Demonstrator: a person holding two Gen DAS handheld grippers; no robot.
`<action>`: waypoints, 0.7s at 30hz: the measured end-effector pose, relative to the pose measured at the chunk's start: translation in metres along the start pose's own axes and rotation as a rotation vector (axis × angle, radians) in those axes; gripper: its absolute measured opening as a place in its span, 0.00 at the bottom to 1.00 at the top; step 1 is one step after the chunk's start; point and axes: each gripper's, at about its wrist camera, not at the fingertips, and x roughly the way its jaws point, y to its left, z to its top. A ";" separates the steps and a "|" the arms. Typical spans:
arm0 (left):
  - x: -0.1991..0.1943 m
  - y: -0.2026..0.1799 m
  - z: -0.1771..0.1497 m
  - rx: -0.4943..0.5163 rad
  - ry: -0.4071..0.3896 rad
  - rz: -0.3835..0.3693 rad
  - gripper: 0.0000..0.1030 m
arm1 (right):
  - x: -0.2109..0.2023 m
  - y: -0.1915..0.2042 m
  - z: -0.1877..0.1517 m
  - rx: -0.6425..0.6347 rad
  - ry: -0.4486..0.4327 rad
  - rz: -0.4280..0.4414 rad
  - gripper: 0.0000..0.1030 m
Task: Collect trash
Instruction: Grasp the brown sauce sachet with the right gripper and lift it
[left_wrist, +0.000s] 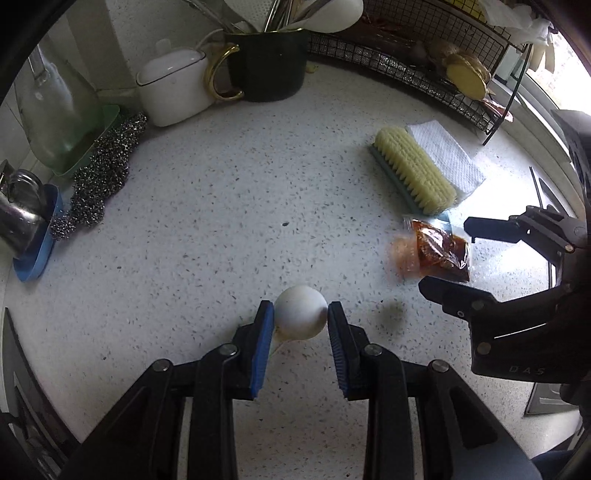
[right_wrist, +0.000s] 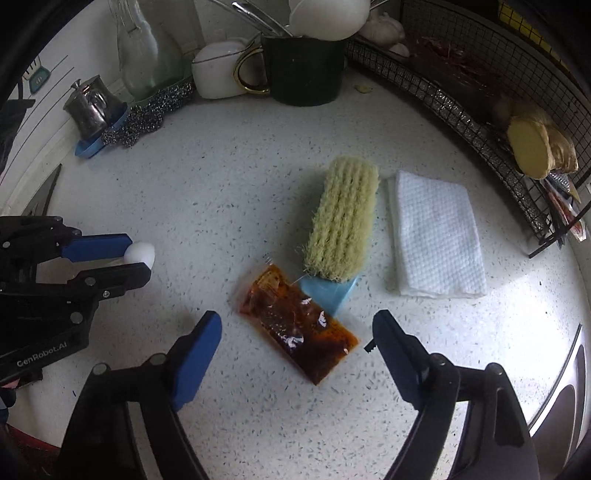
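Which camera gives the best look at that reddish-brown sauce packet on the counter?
The right wrist view: the clear reddish-brown sauce packet lies whole and central there. The left wrist view shows it small, near the edge, partly hidden by the right claw.

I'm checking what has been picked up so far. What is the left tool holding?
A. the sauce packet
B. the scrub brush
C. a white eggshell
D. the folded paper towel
C: the left tool is clamped on the white eggshell, while the sauce packet lies on the counter between the fingers of the open right tool.
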 end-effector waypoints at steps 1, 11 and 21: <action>0.000 0.000 -0.001 -0.003 -0.002 -0.004 0.27 | 0.002 0.000 -0.001 0.006 0.006 0.011 0.66; -0.003 -0.008 -0.012 -0.015 0.004 -0.007 0.27 | -0.005 0.007 -0.017 -0.046 -0.033 -0.027 0.13; -0.046 -0.061 -0.045 -0.054 -0.043 0.045 0.27 | -0.059 -0.012 -0.059 -0.069 -0.108 0.061 0.10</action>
